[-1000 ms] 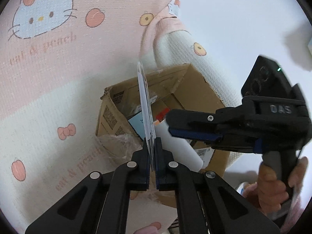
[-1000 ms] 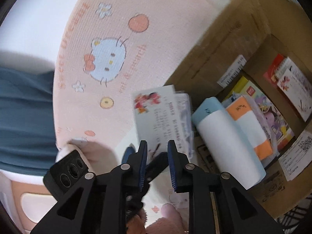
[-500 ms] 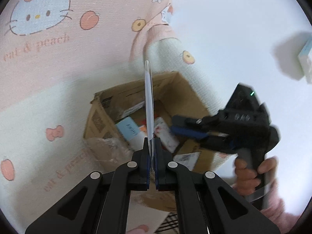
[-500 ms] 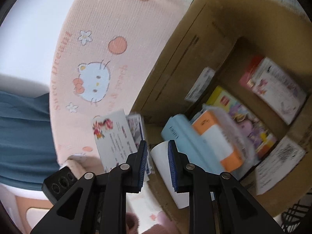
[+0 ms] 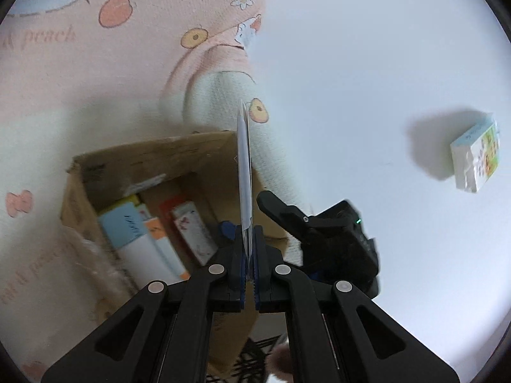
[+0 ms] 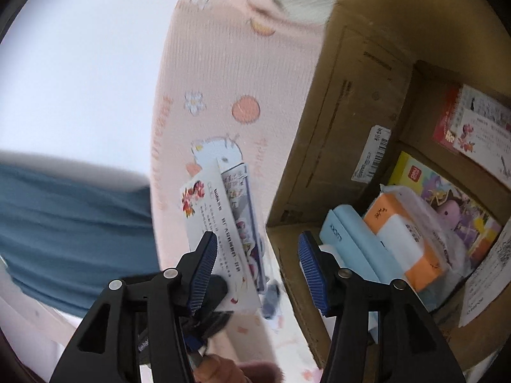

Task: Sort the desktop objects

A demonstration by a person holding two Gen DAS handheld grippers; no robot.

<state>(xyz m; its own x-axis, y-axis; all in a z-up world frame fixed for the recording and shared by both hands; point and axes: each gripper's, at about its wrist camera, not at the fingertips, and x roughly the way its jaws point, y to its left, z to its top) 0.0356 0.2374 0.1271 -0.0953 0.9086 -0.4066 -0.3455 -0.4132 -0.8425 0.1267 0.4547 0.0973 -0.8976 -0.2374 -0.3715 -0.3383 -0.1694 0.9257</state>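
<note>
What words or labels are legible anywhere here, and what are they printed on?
"peach": pink cartoon-cat blanket, in pink script.
Card pinched in the left hand-held gripper: lines of print, too small to read.
White barcode label on the cardboard box: too blurred.
Blue pack and orange pack in the box: markings unreadable.
Small box on the white surface: print too small.

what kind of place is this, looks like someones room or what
Probably a home room, maybe a bedroom: a pink cartoon-cat blanket, an open cardboard box of tissue packs and stationery, and a small carton on a white surface.
</note>
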